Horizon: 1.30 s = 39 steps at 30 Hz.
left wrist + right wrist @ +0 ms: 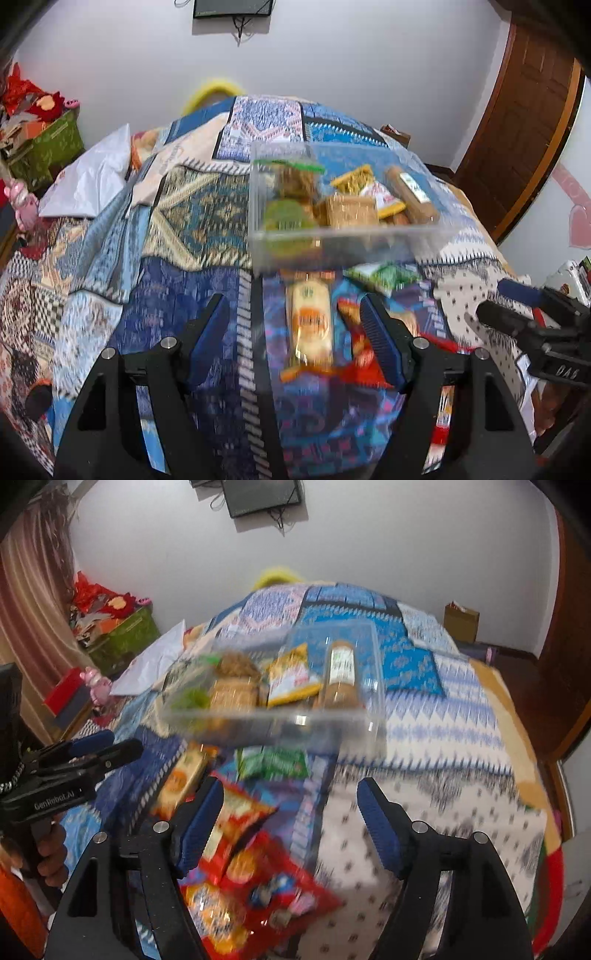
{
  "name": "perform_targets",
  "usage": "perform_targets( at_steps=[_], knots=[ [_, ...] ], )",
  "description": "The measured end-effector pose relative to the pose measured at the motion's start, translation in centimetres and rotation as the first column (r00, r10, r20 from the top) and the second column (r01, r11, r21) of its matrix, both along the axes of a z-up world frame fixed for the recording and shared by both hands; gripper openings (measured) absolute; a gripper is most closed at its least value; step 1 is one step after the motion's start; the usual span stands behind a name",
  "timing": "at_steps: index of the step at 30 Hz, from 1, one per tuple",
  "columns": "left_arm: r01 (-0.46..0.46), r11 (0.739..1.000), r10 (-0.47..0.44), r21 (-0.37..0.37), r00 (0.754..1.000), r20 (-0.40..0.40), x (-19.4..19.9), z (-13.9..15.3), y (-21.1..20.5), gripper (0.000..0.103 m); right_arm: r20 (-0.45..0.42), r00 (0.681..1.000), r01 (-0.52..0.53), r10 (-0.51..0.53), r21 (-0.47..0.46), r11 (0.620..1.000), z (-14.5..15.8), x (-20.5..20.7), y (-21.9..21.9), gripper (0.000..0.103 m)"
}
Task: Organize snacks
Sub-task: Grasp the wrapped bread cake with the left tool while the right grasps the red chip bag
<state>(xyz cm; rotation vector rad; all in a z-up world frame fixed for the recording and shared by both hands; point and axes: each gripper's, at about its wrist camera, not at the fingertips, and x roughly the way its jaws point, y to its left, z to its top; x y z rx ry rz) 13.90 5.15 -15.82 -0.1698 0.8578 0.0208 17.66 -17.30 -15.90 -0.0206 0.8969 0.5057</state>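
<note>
Two tools, both with jaws apart and nothing between the pads. Left tool (295, 328) hangs over a long yellow-orange biscuit pack (309, 325) lying on the bed; the pack sits in line with the gap but the pads do not touch it. Right tool (291, 823) hangs over the quilt, its left pad just above a red snack bag (255, 871); no contact there either.

Step in hand, as I judge it: between picks. Both tools are empty and the loose packs are not yet gathered.

Next move likely calls for lowering one tool onto a loose pack, closing across its narrow width, then lifting it over the near wall of the clear plastic bin (343, 236). Biscuit pack is stiff and well lined up. Red bag is flat and slippery, so a pinch at an edge would suit better.

Count, loose on the bed: one biscuit pack, one green packet (275, 762) just in front of the bin, one red bag, possibly a second red bag under it, blur makes this unsure.

Count, inside the bin: one brown cylinder pack (341, 679), one yellow packet (291, 677), one tan cracker pack (232, 696), one green-lidded tub (291, 177), one green round item (286, 218).

One bin, standing on the patterned quilt (184, 206) beyond the loose packs.
</note>
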Motion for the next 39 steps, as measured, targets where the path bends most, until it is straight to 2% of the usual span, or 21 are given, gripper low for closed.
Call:
perform_targets(
  at_steps=[5,13,15,19,24,30,35,39],
  knots=[
    [-0.001,1.0,0.001,-0.019,1.0,-0.025,-2.3,-1.2,-0.2,0.073,-0.072,0.997,-0.005,0.004,-0.023,1.0,-2.5,-2.4,-0.1,0.072],
    [-0.009,0.999,0.007,-0.036,0.998,-0.057,-4.7,-2.9,0.0,0.073,-0.202,0.979,-0.021,0.023,0.016,1.0,-4.7,-5.1,-0.7,0.072],
    [-0.02,0.999,0.017,-0.05,0.998,-0.056,-5.1,-3.0,0.3,0.073,-0.206,0.978,-0.031,0.033,0.014,0.999,-4.8,-5.0,-0.1,0.073],
    [-0.042,0.997,0.038,-0.07,0.998,-0.054,-5.6,-3.0,1.0,0.073,-0.214,0.976,-0.038,0.04,0.012,0.999,-4.9,-3.9,1.7,0.081],
    [-0.055,0.995,0.049,-0.081,0.997,-0.064,-5.8,-3.4,1.6,0.073,-0.224,0.974,-0.032,0.033,0.005,0.999,-5.3,-2.7,3.3,0.084],
    [-0.061,0.994,0.053,-0.095,0.995,-0.086,-5.6,-4.2,1.8,0.073,-0.216,0.976,-0.015,0.01,-0.019,1.0,-5.9,-1.5,4.9,0.098],
    [-0.061,0.994,0.053,-0.089,0.995,-0.088,-5.3,-4.5,2.0,0.073,-0.158,0.987,-0.034,0.013,-0.13,0.991,-6.5,-1.2,6.3,0.1],
    [-0.061,0.995,0.055,-0.077,0.995,-0.083,-4.5,-4.5,2.3,0.073,-0.116,0.992,-0.066,0.047,-0.162,0.985,-6.6,-1.6,6.1,0.097]
  ],
)
